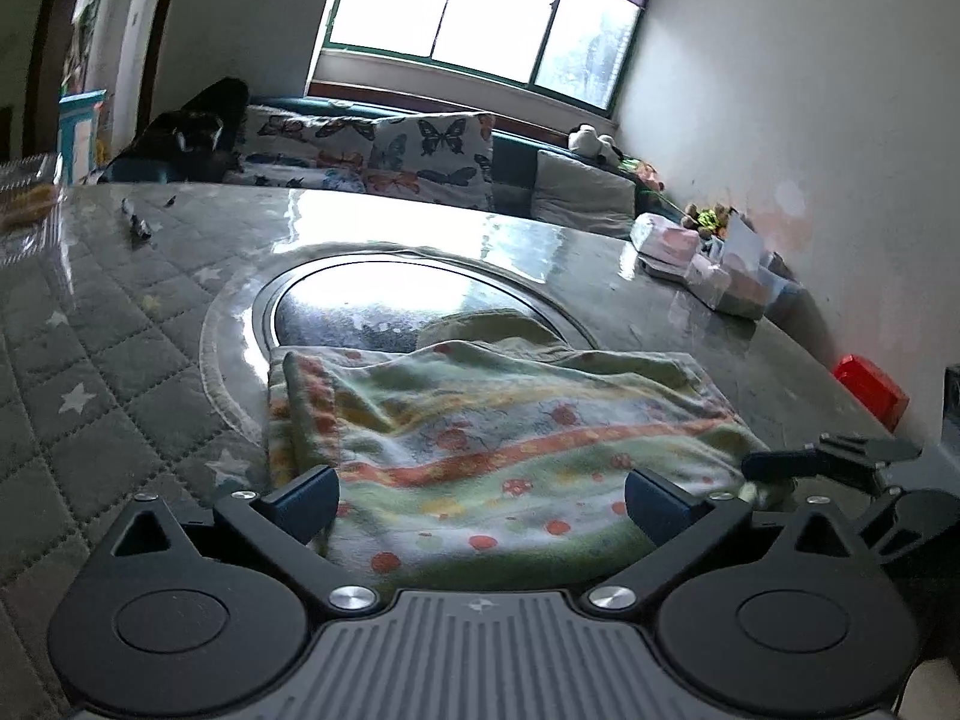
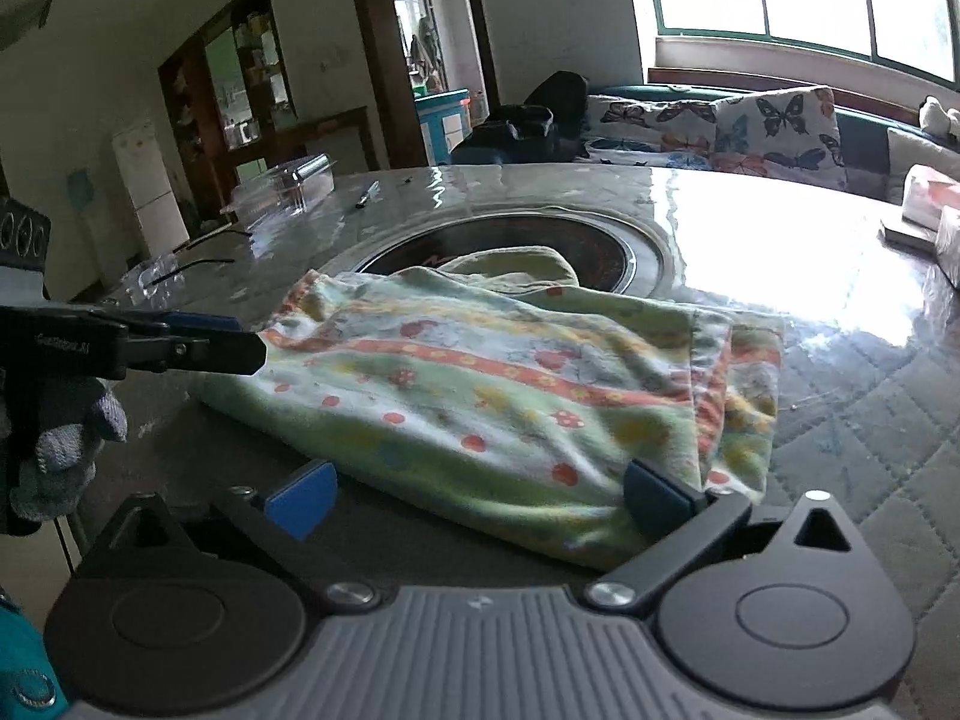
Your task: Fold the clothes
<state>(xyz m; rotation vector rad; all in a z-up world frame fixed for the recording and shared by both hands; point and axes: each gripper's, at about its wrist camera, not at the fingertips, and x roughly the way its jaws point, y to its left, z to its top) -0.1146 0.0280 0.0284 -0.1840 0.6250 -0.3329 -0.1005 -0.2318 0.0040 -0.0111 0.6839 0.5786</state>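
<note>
Garment [image 1: 498, 438] lies folded just beyond both wide-open grippers.

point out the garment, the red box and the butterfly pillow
garment [image 1: 480, 420]: left wrist view, middle of the patterned cloth
red box [image 1: 870, 390]: left wrist view, its top face by the wall
butterfly pillow [image 1: 432, 156]: left wrist view, its printed front

Soft green fleece garment with orange floral bands and red dots [image 1: 480, 444] [image 2: 480, 396], folded into a rumpled, roughly rectangular bundle. Lying flat near the table's front edge, far end overlapping the round inset at the centre.
</note>
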